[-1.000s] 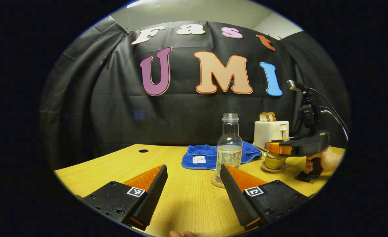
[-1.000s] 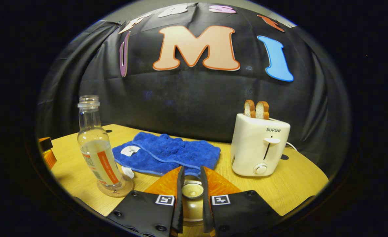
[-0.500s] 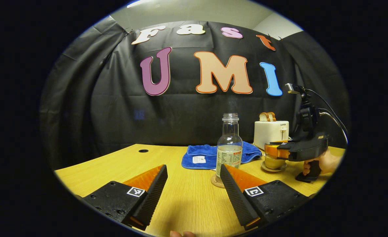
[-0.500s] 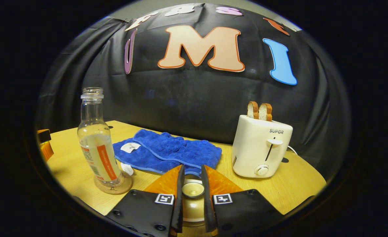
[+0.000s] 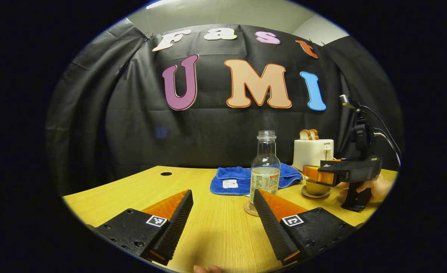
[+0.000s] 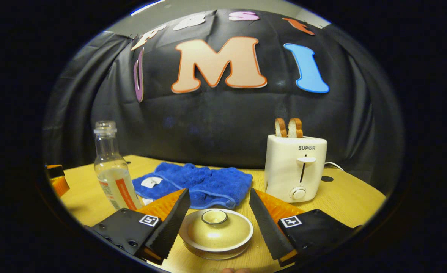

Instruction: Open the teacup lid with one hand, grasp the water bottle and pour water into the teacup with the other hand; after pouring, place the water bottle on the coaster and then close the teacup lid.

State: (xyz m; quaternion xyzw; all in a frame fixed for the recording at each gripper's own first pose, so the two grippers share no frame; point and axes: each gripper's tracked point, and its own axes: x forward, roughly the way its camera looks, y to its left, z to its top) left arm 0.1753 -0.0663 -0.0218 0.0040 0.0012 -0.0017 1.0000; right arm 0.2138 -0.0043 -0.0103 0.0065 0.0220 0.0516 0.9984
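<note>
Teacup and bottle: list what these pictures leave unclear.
- Water in the teacup: hidden by its lid, right gripper view.
- Coaster: partly behind the left gripper's finger, left gripper view.
- Bottle base: hidden by the right gripper's finger, right gripper view.

Gold teacup (image 6: 216,242) on saucer, lid (image 6: 215,226) on; uncapped water bottle (image 5: 265,171) upright on coaster (image 5: 249,209).

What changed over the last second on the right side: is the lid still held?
No. The right hand-held gripper has opened and let go of the teacup lid, which sits on the cup, and has drawn back a little. Unchanged: the left hand-held gripper is open, and the water bottle stands on its coaster.
</note>
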